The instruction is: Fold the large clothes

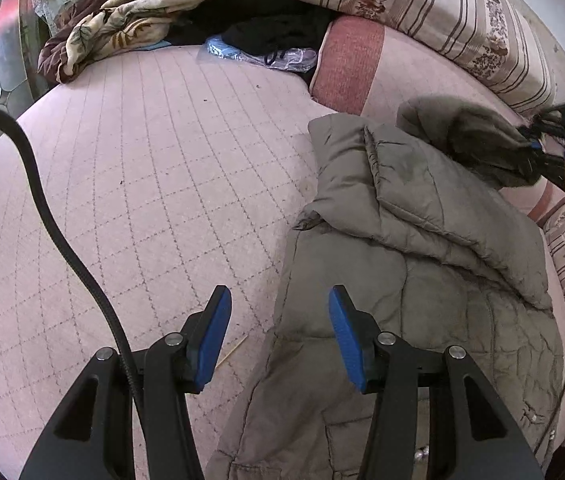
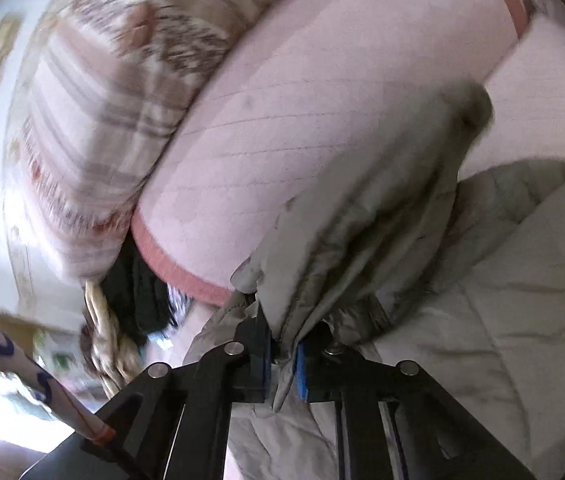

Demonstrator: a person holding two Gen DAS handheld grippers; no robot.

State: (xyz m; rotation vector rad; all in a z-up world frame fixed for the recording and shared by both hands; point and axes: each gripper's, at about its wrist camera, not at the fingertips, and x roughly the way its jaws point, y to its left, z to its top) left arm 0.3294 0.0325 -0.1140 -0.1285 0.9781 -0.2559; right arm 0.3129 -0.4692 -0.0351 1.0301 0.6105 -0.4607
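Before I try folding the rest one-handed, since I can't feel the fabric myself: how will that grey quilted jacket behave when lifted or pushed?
The grey quilted jacket is probably floppy: the part pinched in the right gripper drapes and bunches. Its puffy quilting suggests it is light for its bulk. Pushed across the pink quilted bedspread, it would likely crumple, not slide flat; the left gripper is open and free to help.

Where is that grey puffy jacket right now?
The grey jacket lies on the pink quilted bed, right of the open left gripper; the right gripper pinches its sleeve.
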